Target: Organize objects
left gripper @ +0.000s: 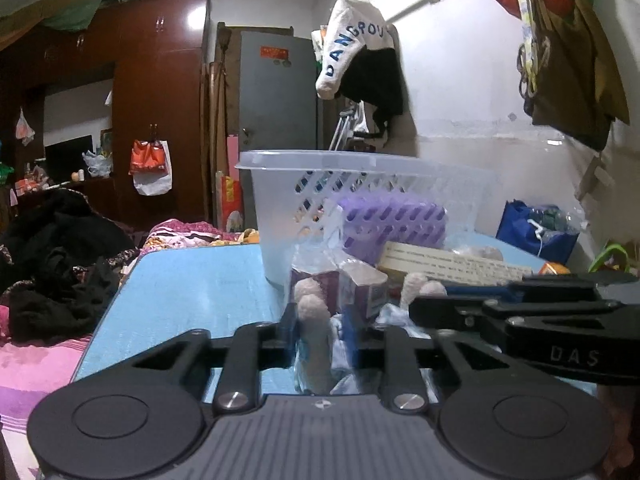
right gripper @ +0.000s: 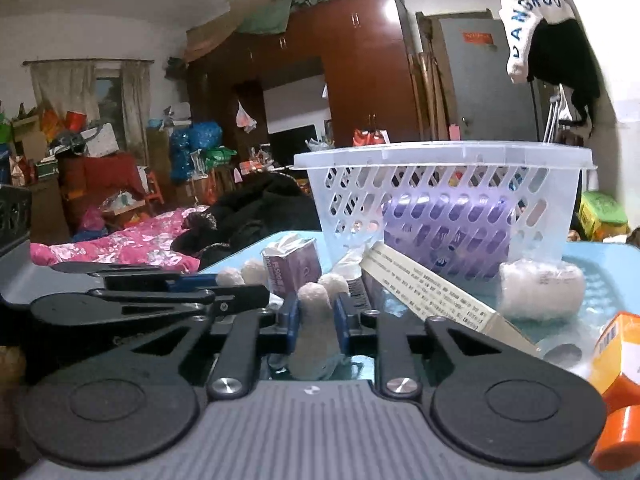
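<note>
Two grippers (left gripper: 316, 300) (right gripper: 316, 294) beside purple carton (right gripper: 294, 266); basket (right gripper: 440, 156) beyond

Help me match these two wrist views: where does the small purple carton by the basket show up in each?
Left wrist view: the purple carton sits just above centre, right beyond the left hand-held gripper, in front of the basket.
Right wrist view: the carton is left of centre, at the basket's lower left corner.
Shared landmark: the clear plastic basket with a purple pack inside.
</note>
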Action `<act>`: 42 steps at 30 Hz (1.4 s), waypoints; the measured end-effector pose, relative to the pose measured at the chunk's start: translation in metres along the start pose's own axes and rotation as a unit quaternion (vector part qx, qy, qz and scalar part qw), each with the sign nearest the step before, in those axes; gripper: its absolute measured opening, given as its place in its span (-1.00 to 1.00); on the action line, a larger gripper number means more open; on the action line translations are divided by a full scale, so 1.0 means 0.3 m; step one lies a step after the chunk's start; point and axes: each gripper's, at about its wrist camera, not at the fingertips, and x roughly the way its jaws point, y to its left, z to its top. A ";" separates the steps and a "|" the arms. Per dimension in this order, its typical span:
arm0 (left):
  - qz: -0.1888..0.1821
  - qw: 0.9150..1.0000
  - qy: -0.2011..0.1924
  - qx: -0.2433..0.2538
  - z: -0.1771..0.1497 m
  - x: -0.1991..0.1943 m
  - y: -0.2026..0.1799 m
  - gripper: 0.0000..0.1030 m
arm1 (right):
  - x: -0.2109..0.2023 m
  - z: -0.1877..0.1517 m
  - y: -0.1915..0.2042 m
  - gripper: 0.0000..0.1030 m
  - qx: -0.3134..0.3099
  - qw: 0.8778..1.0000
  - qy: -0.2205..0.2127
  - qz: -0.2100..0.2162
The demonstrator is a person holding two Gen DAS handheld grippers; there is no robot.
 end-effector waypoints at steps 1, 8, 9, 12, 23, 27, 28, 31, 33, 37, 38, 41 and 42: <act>0.006 1.000 -0.002 0.009 -0.001 -0.003 -0.013 -0.54 | -0.001 0.000 0.002 -0.65 -0.002 1.000 0.000 0.000; 0.007 1.000 -0.016 0.009 -0.002 -0.040 -0.027 -0.60 | -0.025 0.006 0.003 -0.68 -0.006 1.000 -0.013 0.011; 0.008 1.000 -0.019 0.010 -0.002 -0.048 -0.029 -0.60 | -0.033 0.011 0.002 -0.69 -0.007 1.000 -0.017 0.014; 0.007 0.999 -0.035 0.010 0.003 -0.083 -0.036 -0.61 | -0.061 0.027 0.002 -0.69 -0.009 0.999 -0.031 0.022; -0.001 0.996 -0.090 0.016 0.065 -0.188 -0.089 -0.62 | -0.123 0.091 -0.019 -0.71 -0.024 0.997 -0.053 0.043; -0.006 0.995 -0.097 0.022 0.087 -0.187 -0.121 -0.63 | -0.134 0.115 -0.032 -0.71 -0.031 0.997 -0.060 0.037; -0.009 0.995 -0.099 0.023 0.096 -0.188 -0.128 -0.63 | -0.140 0.129 -0.038 -0.71 -0.032 0.997 -0.063 0.038; -0.016 0.993 -0.116 0.028 0.146 -0.202 -0.150 -0.63 | -0.175 0.190 -0.054 -0.71 -0.038 0.995 -0.085 0.038; -0.025 0.991 -0.129 0.028 0.203 -0.213 -0.160 -0.64 | -0.191 0.251 -0.061 -0.71 -0.053 0.993 -0.103 0.035; -0.028 0.987 -0.151 0.039 0.351 -0.195 -0.187 -0.64 | -0.153 0.395 -0.091 -0.71 -0.064 0.992 -0.108 0.027; -0.025 0.987 -0.152 0.040 0.392 -0.177 -0.188 -0.64 | -0.131 0.430 -0.105 -0.71 -0.063 0.992 -0.106 0.022; -0.023 0.989 -0.141 0.036 0.509 -0.099 -0.177 -0.64 | -0.042 0.522 -0.153 -0.71 -0.055 0.994 -0.092 0.011; -0.022 0.990 -0.133 0.033 0.544 -0.066 -0.168 -0.64 | -0.007 0.548 -0.170 -0.71 -0.050 0.995 -0.086 0.006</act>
